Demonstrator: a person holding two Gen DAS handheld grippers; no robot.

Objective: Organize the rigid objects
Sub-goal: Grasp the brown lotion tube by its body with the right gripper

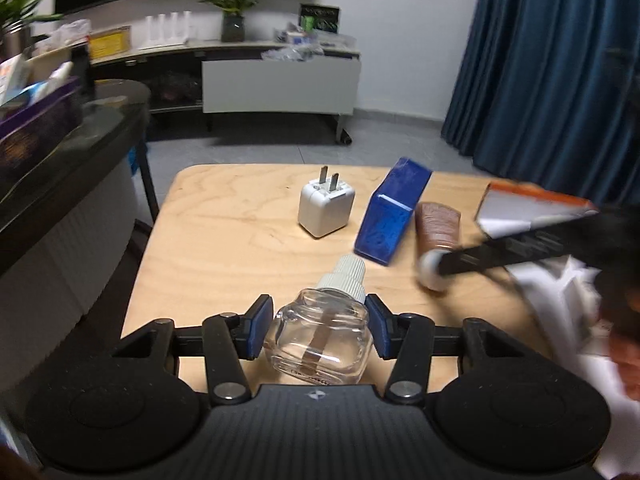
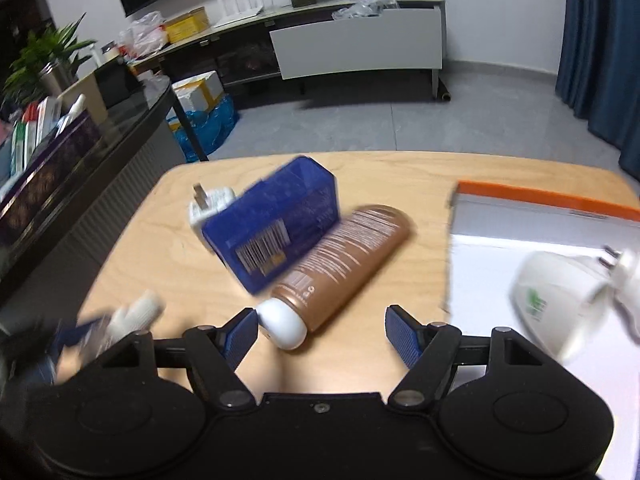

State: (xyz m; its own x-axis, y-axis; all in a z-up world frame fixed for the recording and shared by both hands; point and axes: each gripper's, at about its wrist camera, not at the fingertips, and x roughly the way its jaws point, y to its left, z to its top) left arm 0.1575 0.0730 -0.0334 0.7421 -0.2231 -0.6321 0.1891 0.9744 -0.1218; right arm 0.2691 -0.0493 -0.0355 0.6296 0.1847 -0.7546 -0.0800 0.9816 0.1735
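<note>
My left gripper (image 1: pixel 318 330) is shut on a clear glass bottle (image 1: pixel 320 340) with a ribbed white cap, above the wooden table (image 1: pixel 224 248). A white plug adapter (image 1: pixel 326 210), a blue box (image 1: pixel 390 216) and a brown tube (image 1: pixel 436 228) with a white cap lie further out. My right gripper (image 2: pixel 320 332) is open, its jaws on either side of the brown tube's (image 2: pixel 344 264) white cap (image 2: pixel 282 324). The blue box (image 2: pixel 276 232) leans on the tube, with the adapter (image 2: pixel 208 208) behind it. The bottle's cap (image 2: pixel 138 314) shows blurred at left.
A white box with an orange edge (image 2: pixel 532 248) lies at the table's right, with a white plug-in device (image 2: pixel 560 292) on it. A dark counter (image 1: pixel 60 160) with boxes stands at the left. A low TV cabinet (image 1: pixel 280 84) and blue curtains (image 1: pixel 552 60) are behind.
</note>
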